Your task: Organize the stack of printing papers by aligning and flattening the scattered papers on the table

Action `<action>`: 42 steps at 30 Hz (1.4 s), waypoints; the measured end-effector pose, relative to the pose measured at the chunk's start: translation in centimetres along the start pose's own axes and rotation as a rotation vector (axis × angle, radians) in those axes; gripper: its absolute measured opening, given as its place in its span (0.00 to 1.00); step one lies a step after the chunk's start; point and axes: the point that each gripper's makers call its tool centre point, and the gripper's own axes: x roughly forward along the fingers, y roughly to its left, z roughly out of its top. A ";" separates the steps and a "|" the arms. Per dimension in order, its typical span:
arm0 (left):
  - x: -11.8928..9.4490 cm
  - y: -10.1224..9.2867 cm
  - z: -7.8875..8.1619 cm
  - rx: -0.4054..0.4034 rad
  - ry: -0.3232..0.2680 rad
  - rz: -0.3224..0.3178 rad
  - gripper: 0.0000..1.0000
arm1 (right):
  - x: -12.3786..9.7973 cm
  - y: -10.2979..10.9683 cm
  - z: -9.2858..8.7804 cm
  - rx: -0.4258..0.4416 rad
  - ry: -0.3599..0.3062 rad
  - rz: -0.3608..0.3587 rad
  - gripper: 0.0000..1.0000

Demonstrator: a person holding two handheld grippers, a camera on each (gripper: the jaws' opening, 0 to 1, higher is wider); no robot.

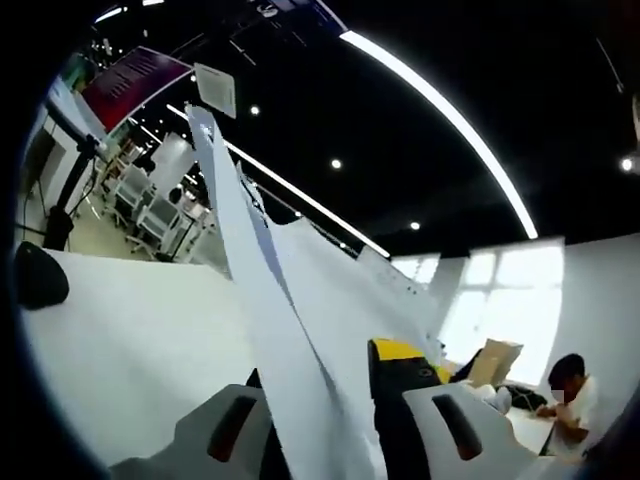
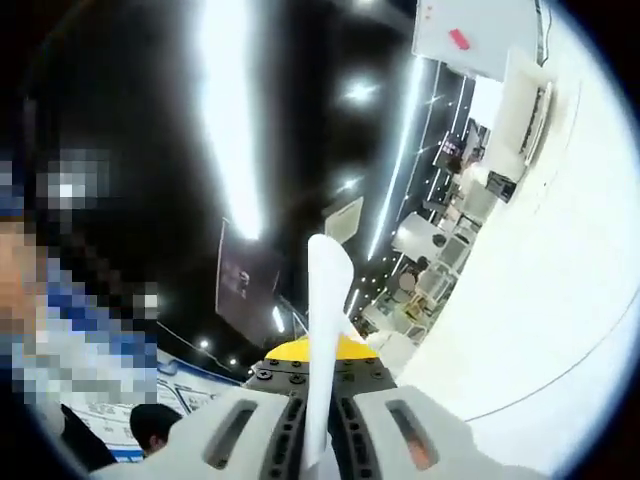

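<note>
Left gripper view: papers (image 1: 300, 330) seemingly tool-clamped (image 1: 340, 425).

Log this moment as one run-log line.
stage: papers lifted off table | left gripper: shut on papers | right gripper: shut on papers, edge-on | table: white, below

Black ceiling with long curved light strips (image 1: 440, 110) and small round spotlights (image 1: 336, 163). Bright windows (image 1: 505, 300) in a white wall at far right. White table (image 1: 130, 340) in foreground, dark rounded object (image 1: 38, 276) at its edge. White office chairs (image 1: 150, 215) beyond. Seated person (image 1: 572, 395) near a cardboard box (image 1: 497, 360). Dark hanging banner (image 2: 245, 280).
</note>
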 end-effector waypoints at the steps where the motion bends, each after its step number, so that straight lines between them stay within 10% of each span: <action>1: 0.1 0.0 0.0 0.001 -0.001 0.003 0.24 | 0.0 0.0 -0.1 0.001 0.001 0.000 0.00; 31: 2.2 0.6 -0.5 -0.123 -0.079 0.052 0.25 | -0.2 1.2 -3.6 -0.039 -0.013 -0.102 0.00; 42: 1.6 -0.3 0.7 -0.059 -0.136 0.017 0.06 | -0.3 1.6 -3.8 -0.072 0.013 -0.091 0.07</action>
